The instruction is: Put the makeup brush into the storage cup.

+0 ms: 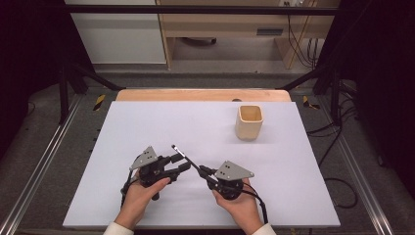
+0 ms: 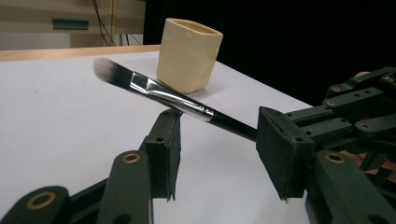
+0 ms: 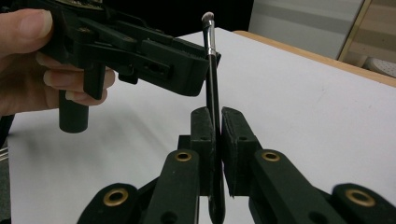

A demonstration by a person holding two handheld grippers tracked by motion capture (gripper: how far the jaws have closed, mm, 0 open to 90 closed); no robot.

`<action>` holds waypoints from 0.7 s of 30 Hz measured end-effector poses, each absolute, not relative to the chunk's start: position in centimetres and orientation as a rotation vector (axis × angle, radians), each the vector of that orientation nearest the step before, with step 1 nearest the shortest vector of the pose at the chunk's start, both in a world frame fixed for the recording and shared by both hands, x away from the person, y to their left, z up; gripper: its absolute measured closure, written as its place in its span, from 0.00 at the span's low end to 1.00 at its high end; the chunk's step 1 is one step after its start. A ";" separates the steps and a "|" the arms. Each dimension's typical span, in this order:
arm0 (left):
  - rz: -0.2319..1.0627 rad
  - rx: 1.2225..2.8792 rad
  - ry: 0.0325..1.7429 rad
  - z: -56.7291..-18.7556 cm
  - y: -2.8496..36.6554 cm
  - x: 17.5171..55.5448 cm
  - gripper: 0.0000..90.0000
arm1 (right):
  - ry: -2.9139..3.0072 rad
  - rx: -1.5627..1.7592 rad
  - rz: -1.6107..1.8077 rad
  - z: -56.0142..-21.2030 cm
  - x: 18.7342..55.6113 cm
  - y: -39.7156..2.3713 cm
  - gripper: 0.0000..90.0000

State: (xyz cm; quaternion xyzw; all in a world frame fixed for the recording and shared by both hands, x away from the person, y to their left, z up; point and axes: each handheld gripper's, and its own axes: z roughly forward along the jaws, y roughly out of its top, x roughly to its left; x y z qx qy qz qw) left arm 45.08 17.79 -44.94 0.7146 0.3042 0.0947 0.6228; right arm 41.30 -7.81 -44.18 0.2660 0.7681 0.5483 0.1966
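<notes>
We see a slim makeup brush (image 2: 177,100): glossy black handle, shiny silver ferrule, soft flat bristle tip fading grey to white. The right gripper (image 3: 216,135) pinches its handle tight between matte black pads, holding it above the white table (image 1: 147,122). The left gripper (image 2: 217,140) has jaws apart, brush passing between them, pads not pressing. A cream, rounded-square cup (image 2: 188,55) stands behind the brush.

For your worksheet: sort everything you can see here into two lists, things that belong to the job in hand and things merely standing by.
In the job:
- brush
- right gripper, shut on the brush handle
- left gripper, fingers either side of the brush
- cup

Standing by:
- table
- cables on the floor
</notes>
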 end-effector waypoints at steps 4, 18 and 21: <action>0.210 1.641 0.702 -44.9 17.8 45.1 0.57 | 2.156 0.745 1.532 -44.3 41.4 -7.7 0.93; 0.204 1.636 0.707 -44.9 17.7 45.1 0.63 | 2.173 0.757 1.517 -44.7 41.5 -7.5 0.93; 0.200 1.636 0.707 -44.9 17.6 45.1 0.65 | 2.175 0.758 1.515 -44.7 41.5 -7.5 0.93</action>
